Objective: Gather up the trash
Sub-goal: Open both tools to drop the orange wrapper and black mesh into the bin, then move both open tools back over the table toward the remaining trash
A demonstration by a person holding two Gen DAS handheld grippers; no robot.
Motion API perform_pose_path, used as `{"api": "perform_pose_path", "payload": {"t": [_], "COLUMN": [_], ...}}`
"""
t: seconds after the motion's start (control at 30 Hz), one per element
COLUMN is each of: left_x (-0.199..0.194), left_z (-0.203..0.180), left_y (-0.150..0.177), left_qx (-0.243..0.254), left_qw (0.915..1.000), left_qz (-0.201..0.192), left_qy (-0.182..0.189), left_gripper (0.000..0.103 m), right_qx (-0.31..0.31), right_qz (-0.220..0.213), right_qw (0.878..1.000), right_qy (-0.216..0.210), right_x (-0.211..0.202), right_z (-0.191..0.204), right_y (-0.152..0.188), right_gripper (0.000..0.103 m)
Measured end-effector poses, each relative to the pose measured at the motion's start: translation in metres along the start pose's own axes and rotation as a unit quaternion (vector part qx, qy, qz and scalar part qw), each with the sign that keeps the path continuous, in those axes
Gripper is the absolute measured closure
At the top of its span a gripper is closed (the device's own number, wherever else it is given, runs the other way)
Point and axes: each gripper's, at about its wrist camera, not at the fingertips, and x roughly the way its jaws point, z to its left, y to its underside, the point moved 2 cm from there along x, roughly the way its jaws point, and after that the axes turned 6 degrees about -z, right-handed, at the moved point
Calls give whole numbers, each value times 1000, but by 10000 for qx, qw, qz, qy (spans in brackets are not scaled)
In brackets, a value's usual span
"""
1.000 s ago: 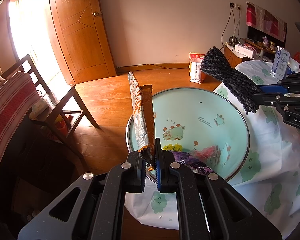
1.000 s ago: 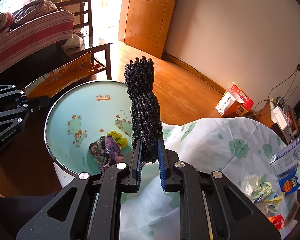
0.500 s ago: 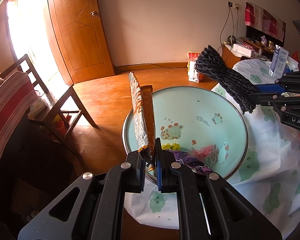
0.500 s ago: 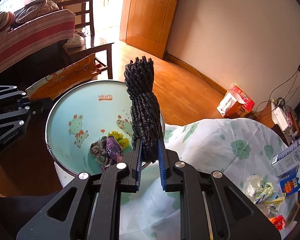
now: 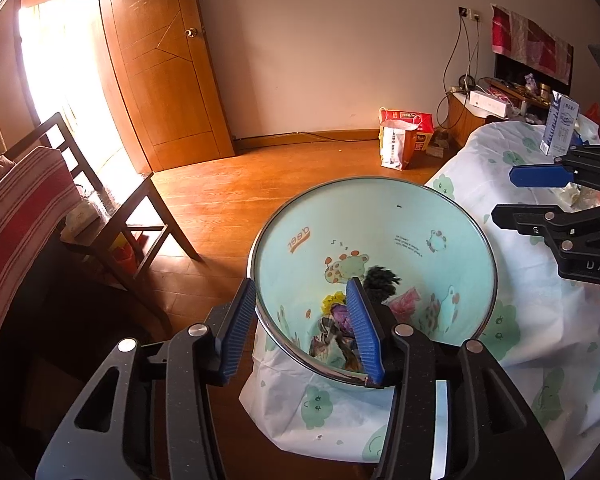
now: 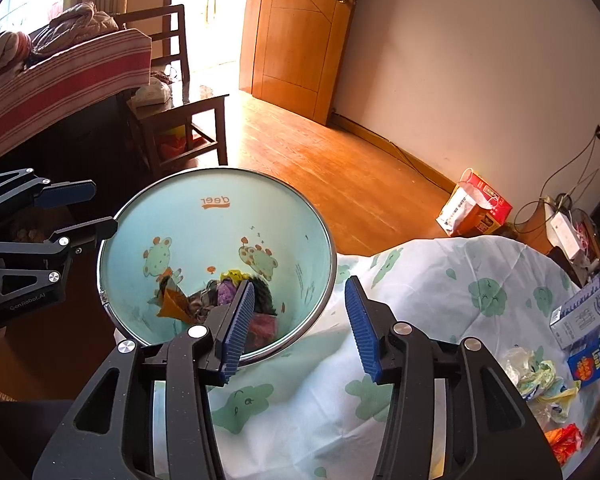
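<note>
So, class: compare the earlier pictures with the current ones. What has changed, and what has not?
Both grippers let go. The left gripper, jaws opening, dropped the orange wrapper into the bin; the right gripper, jaws opening, dropped the black mesh bundle there too. Bin, table cloth and milk carton stayed put.

glossy bin [image 5: 452,240], wood floor [image 5: 236,200]
</note>
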Motion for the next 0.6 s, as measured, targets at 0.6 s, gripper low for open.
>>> {"api": "perform_pose_path", "payload": {"t": [0.6], "left_x": [-1], "left_z": [4], "left_y": [-1], "left_qx": [-3], "left_qw": [10000], "left_qz": [-27], "left_qy": [-47], "left_gripper": [50], "right_qx": [-26], "right_qz": [-10], "right_qw": [10000], "right_qy": [-7], "right_x": [-1], "right_z": [2], "right_y": [3], "right_gripper": [53]}}
